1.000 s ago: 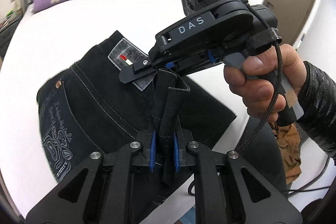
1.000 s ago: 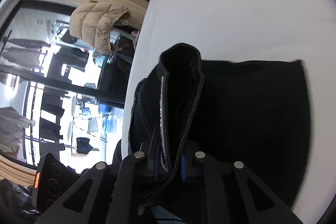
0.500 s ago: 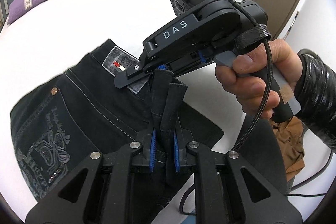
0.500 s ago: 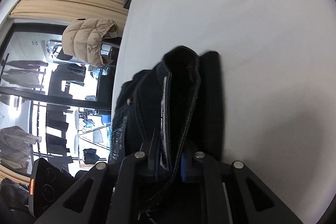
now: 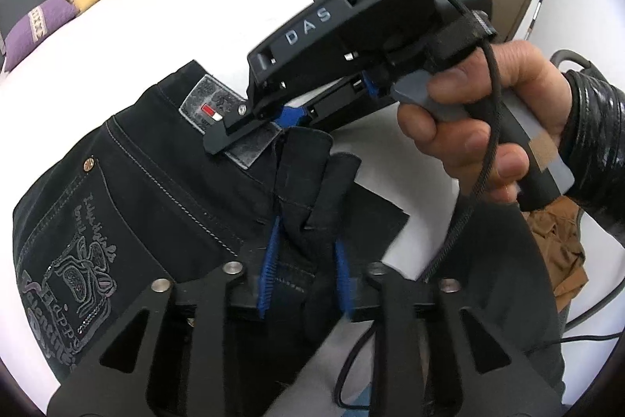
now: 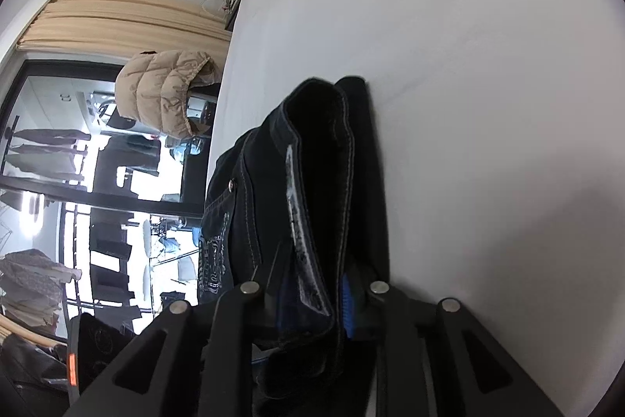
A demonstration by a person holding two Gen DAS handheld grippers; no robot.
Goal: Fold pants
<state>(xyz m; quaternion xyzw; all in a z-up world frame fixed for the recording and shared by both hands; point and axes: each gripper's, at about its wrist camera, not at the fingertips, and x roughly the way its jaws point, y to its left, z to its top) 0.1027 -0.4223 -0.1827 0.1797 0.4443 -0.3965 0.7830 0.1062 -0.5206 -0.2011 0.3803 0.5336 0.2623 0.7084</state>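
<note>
Bunching black pants [image 5: 129, 182] hem between both hand-held grippers; embroidered pocket showing.

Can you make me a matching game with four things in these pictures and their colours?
Things:
1. pants
2. pillow
3. puffy jacket
4. bed sheet

Colours:
a. white
b. beige
c. black
d. purple

Pairs: 1-c, 2-d, 3-b, 4-a
</note>
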